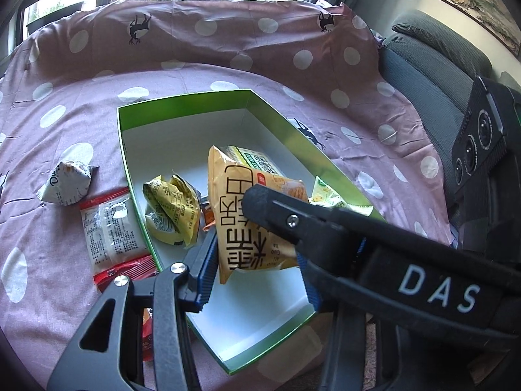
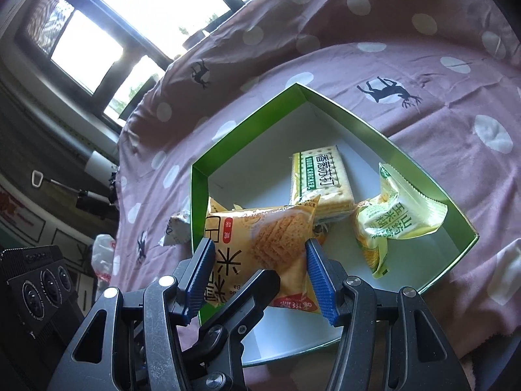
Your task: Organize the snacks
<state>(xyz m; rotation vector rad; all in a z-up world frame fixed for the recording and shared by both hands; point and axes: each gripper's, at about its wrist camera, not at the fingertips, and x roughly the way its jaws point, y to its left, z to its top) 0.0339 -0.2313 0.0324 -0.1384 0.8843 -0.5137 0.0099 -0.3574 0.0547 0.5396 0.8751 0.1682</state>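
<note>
Orange snack packet [image 2: 260, 238] held tilted above green box [image 2: 199, 176].

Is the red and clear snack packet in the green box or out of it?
Out. The red and clear packet lies on the spotted cloth against the green box outer left wall.

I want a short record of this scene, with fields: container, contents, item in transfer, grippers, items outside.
container: green box, open, white inside
contents: soda cracker pack, yellow-green corn snack packet, crumpled yellow packet
item in transfer: orange snack packet, above the box
grippers: right gripper pads against the packet's edges; left gripper flanks it, grip unclear
items outside: red-edged clear packet, white packet, on polka-dot cloth
</note>
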